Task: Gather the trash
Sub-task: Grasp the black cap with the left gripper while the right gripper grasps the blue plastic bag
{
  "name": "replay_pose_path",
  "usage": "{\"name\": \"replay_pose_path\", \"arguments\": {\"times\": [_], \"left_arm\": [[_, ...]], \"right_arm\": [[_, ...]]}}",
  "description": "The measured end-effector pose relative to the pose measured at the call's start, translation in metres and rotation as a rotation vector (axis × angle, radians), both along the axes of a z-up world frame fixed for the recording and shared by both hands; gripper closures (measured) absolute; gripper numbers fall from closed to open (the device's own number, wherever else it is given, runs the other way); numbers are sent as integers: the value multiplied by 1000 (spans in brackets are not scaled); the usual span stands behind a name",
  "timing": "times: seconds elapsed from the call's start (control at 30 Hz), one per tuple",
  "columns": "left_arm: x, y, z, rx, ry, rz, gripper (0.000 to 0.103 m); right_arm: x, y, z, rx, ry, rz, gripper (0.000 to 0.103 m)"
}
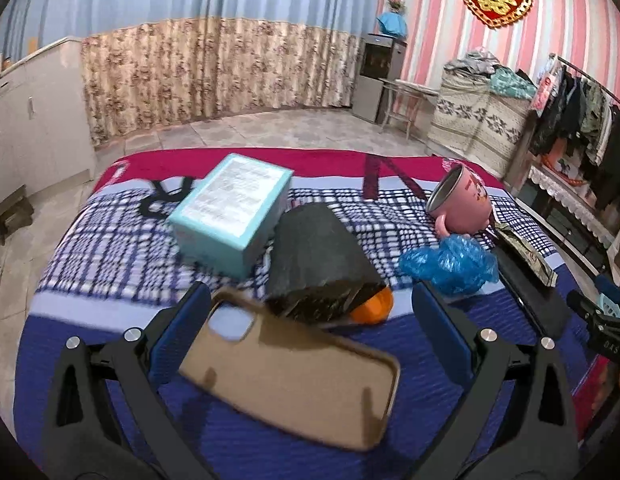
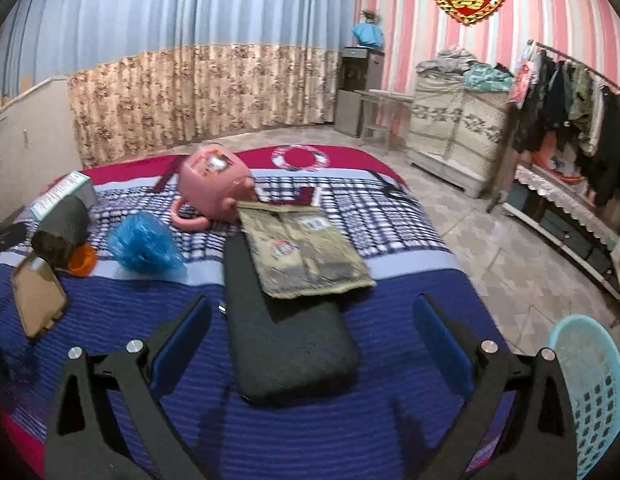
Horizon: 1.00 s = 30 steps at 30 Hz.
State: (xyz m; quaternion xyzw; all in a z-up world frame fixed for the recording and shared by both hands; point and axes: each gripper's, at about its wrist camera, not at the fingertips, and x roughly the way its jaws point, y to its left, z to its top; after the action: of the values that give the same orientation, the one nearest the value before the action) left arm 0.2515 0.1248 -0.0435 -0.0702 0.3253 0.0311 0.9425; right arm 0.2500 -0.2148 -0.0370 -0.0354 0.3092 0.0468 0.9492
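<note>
Between my left claw (image 1: 310,344), jaws apart, lies a tan phone case (image 1: 288,378); my right claw (image 2: 312,344) gapes over a black pad (image 2: 290,344). Nothing's picked yet. Next I'd reach for the blue plastic wad (image 1: 450,266) on the bed (image 1: 90,248), then the basket (image 2: 590,392).

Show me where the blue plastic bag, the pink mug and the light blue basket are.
blue plastic bag (image 1: 450,266): left wrist view, crumpled middle.
pink mug (image 2: 214,188): right wrist view, side wall.
light blue basket (image 2: 594,396): right wrist view, perforated wall.
</note>
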Motion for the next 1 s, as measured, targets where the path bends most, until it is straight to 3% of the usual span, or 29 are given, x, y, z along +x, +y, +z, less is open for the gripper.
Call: {"name": "replay_pose_path", "arguments": {"times": [0.27, 0.37, 0.5, 0.6, 0.73, 0.77, 0.87, 0.97, 1.0], "left_arm": [[54, -4, -17, -38, 116, -36, 8], [59, -5, -28, -46, 153, -43, 22], [47, -2, -25, -63, 99, -44, 23], [26, 6, -9, -60, 19, -17, 24], [5, 16, 7, -39, -24, 16, 24], [2, 18, 10, -25, -28, 26, 24], [-12, 22, 14, 23, -27, 58, 24], [-26, 27, 18, 29, -32, 72, 25], [-27, 29, 20, 30, -36, 77, 32]], "right_arm": [[20, 47, 2, 8, 12, 131, 5], [24, 68, -5, -32, 10, 177, 5], [32, 89, -8, -45, -3, 219, 5], [41, 103, -10, -55, 2, 249, 5], [55, 120, -15, -35, 28, 282, 7], [58, 123, -17, -36, 37, 289, 14], [66, 133, -28, -35, 105, 343, 61], [57, 129, -24, -2, 96, 373, 73], [53, 126, -22, 4, 87, 374, 74]]}}
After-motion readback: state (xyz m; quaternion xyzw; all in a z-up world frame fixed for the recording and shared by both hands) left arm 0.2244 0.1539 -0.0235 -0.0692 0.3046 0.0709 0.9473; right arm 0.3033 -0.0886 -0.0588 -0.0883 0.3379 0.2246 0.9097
